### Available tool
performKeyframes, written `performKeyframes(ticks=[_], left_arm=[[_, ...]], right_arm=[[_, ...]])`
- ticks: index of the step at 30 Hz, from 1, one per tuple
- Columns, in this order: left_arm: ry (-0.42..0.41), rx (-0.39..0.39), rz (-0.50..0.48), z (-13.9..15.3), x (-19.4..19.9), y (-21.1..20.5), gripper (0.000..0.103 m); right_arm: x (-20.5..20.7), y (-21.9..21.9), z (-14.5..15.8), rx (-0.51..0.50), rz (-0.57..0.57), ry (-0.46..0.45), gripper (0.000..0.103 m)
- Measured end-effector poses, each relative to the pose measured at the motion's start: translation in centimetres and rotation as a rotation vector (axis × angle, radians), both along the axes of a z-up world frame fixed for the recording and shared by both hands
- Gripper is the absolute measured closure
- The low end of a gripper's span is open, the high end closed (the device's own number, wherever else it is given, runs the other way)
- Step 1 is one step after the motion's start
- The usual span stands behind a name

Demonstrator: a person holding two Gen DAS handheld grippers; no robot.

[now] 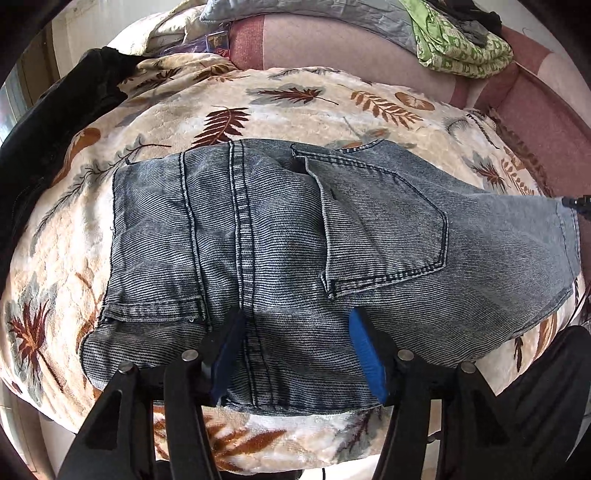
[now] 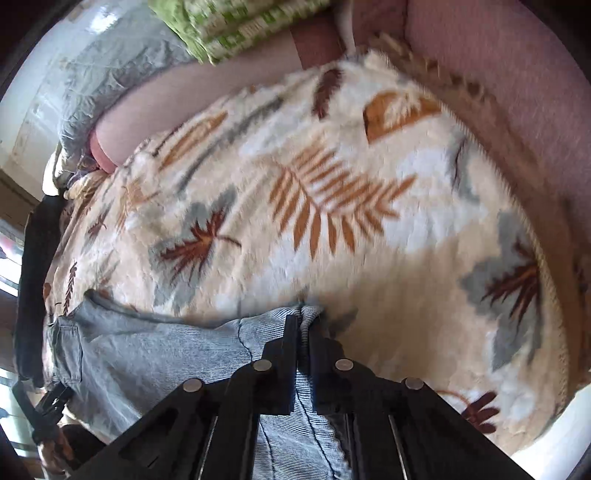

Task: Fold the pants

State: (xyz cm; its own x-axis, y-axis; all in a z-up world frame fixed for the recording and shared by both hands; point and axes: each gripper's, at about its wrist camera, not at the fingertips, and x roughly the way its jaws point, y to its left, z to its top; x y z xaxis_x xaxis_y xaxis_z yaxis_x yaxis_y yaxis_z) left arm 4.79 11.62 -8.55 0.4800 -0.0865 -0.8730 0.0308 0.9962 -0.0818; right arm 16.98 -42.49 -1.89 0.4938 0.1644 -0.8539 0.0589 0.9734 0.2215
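Note:
Blue-grey jeans (image 1: 280, 229) lie folded on a cream leaf-print blanket (image 1: 295, 99), back pocket (image 1: 384, 225) facing up. My left gripper (image 1: 295, 317) hovers over the near edge of the jeans. It is open, its blue pads (image 1: 365, 350) spread either side of the centre seam and pressing on nothing. In the right wrist view my right gripper (image 2: 304, 325) is shut on a bunched edge of the jeans (image 2: 147, 347), raising it a little off the blanket (image 2: 332, 192). That view is blurred.
A black garment (image 1: 55, 122) lies at the blanket's left edge. Behind is a pink sofa back (image 1: 332, 44) with a grey quilt (image 1: 314, 14) and a green patterned cloth (image 1: 461, 48) on it. The blanket ends close to the jeans' near edge.

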Motion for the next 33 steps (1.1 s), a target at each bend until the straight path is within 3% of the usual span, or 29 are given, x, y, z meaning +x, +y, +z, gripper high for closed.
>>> performKeyframes(ticks=[1,4,5,6,9,13,16,21,24,29,30,31,33], left_arm=[[-0.003,0.0,-0.002,0.0,0.0,0.0,0.042],[-0.009,-0.001,-0.003,-0.1,-0.1,-0.1,0.042],[-0.01,-0.001,-0.005,0.0,-0.1,-0.1,0.042],[-0.009,-0.003,-0.007,0.0,-0.1,-0.1,0.042],[-0.006,-0.005,-0.011,0.0,-0.1,-0.1,0.042],[-0.013,-0.005,-0.011,0.0,-0.2,-0.3,0.041],[-0.019,-0.009,-0.01,0.0,-0.3,-0.3,0.041],[-0.023,-0.012,-0.011,0.0,-0.5,-0.4,0.04],[-0.029,-0.019,-0.009,0.0,-0.7,-0.3,0.04],[-0.035,-0.02,-0.011,-0.1,-0.7,-0.6,0.036],[-0.038,-0.014,-0.013,-0.1,-0.8,-0.7,0.036],[-0.04,-0.01,-0.014,-0.1,-0.8,-0.7,0.036],[-0.041,-0.018,-0.013,-0.1,-0.8,-0.6,0.036]], right_arm=[[0.2,0.2,-0.2,-0.003,0.0,-0.008,0.098],[1.2,0.5,-5.5,-0.054,0.016,0.189,0.093],[0.9,0.3,-6.7,-0.067,0.005,0.21,0.089],[0.1,-0.3,-6.4,-0.043,-0.012,0.172,0.087],[-2.2,-1.7,-3.8,0.019,-0.12,0.092,0.047],[-6.7,-1.3,0.1,0.041,-0.095,-0.005,0.041],[-9.0,-0.4,-0.3,0.132,-0.048,0.04,0.04],[-11.7,-3.9,-4.5,0.278,-0.282,0.137,0.041],[-12.7,-4.3,-5.2,0.385,-0.306,0.143,0.042],[-11.4,-3.3,-7.0,0.439,-0.33,0.18,0.046],[-11.0,-3.3,-7.7,0.446,-0.346,0.193,0.054],[-10.8,-3.3,-8.2,0.447,-0.362,0.199,0.074],[-10.7,-3.1,-8.1,0.426,-0.363,0.181,0.093]])
